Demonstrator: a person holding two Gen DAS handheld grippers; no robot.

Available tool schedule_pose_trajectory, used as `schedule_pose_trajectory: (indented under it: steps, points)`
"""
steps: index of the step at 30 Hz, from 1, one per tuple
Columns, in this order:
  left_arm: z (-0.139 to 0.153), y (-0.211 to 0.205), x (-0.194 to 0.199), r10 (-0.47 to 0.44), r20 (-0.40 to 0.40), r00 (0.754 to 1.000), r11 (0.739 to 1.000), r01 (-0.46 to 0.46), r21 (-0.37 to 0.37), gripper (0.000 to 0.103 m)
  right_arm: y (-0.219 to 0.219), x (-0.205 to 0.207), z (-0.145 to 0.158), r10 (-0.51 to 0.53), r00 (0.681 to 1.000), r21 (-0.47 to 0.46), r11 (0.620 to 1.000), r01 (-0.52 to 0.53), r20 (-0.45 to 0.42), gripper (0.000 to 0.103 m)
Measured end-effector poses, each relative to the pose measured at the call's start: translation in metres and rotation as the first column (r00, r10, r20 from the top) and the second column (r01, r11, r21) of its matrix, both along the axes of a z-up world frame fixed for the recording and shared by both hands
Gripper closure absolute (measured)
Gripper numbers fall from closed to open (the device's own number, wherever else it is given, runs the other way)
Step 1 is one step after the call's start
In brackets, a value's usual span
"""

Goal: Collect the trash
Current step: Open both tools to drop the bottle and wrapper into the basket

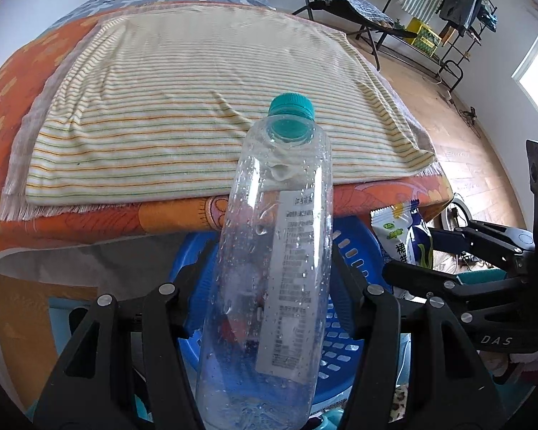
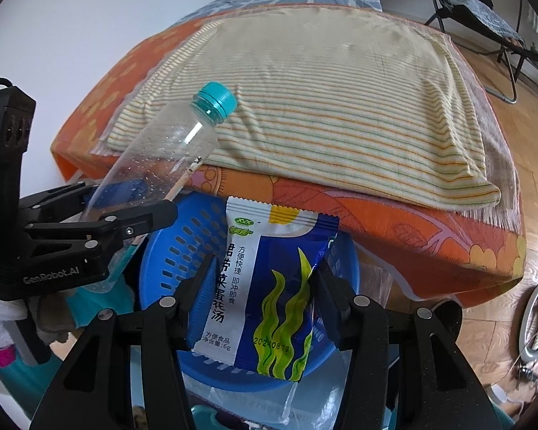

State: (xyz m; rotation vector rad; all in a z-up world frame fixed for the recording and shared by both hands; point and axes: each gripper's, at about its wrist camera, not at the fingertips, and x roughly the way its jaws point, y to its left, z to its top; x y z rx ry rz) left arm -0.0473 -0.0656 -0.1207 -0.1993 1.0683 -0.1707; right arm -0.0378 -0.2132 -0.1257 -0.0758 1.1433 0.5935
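A clear plastic bottle (image 1: 269, 251) with a teal cap stands tilted between the fingers of my left gripper (image 1: 272, 261), which is shut on its body. Droplets cling inside it. In the right wrist view the bottle (image 2: 161, 157) and left gripper (image 2: 125, 204) show at the left. My right gripper (image 2: 263, 268) is shut on a blue and white snack packet (image 2: 269, 286), its pads pressing on both sides. The packet (image 1: 398, 236) and right gripper (image 1: 416, 254) also appear at the right of the left wrist view. Both items hang over a blue perforated basket (image 2: 168, 251), (image 1: 344, 326).
A bed with an orange sheet (image 1: 89, 222) and a striped folded cloth (image 1: 197, 107) rises just behind the basket. A folding chair (image 1: 340, 3) and clothes rack (image 1: 459, 7) stand on the wooden floor beyond. A ring light (image 2: 534, 319) lies at the right.
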Motion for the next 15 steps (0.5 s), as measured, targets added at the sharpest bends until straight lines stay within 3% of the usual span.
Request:
schedule_pose_trajectory:
  steps: [5,15]
  points:
    - [0.0011,0.0022,-0.0006,0.007,0.004,1.000,1.000,-0.007,0.000,0.042,0.0012,0.0025,-0.0058,0.001,0.999,0.002,1.000,-0.001,-0.037,0.043]
    - [-0.0019,0.0091,-0.0038,0.022,-0.003,1.000,1.000,-0.022,0.011,0.038,-0.0012,0.0030,-0.0102,-0.006,0.999,-0.016,1.000,0.006,-0.051,0.042]
